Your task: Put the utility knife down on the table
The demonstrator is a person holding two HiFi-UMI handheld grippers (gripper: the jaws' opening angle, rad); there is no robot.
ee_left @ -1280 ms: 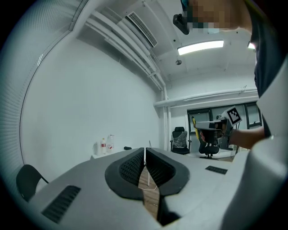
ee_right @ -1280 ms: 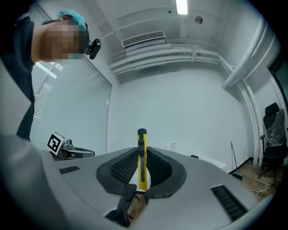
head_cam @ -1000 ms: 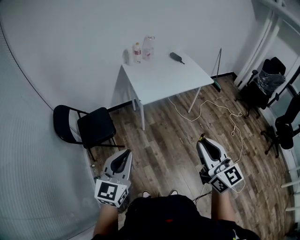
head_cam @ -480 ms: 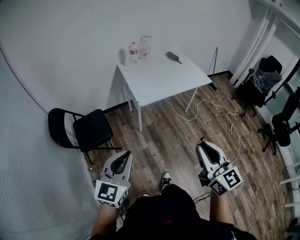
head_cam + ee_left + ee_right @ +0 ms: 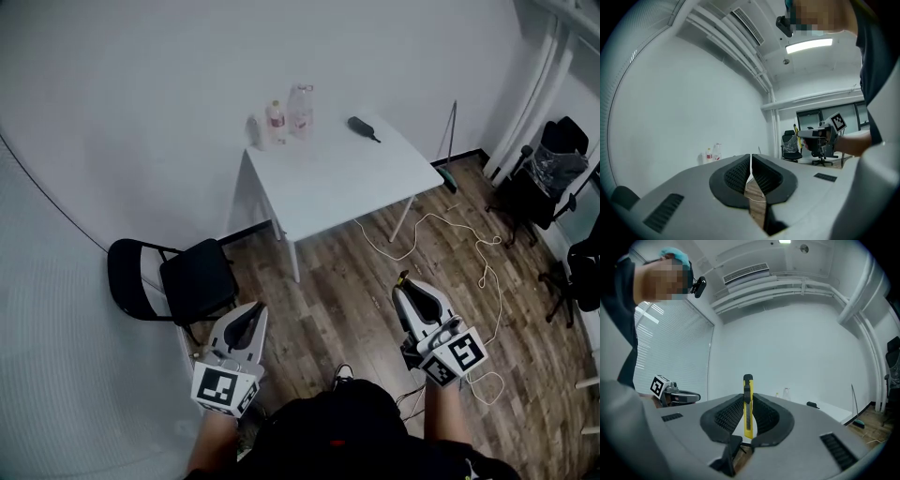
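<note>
A yellow and black utility knife (image 5: 748, 406) stands upright between the jaws of my right gripper (image 5: 748, 401), which is shut on it. In the head view its tip (image 5: 404, 277) pokes out of the right gripper (image 5: 412, 292), held over the wooden floor at lower right. My left gripper (image 5: 249, 317) hangs at lower left, jaws closed together with nothing between them, as the left gripper view (image 5: 750, 165) also shows. The white table (image 5: 347, 176) stands well ahead, near the wall, far from both grippers.
On the table's far edge stand three bottles (image 5: 277, 120) and a dark brush (image 5: 362, 127). A black folding chair (image 5: 178, 279) sits left of the table. A white cable (image 5: 450, 234) trails over the floor, and black office chairs (image 5: 551, 169) stand at right.
The view has shifted: table and chair now sit slightly lower and further right in the picture. Both grippers keep their places, the right one still shut on the knife.
</note>
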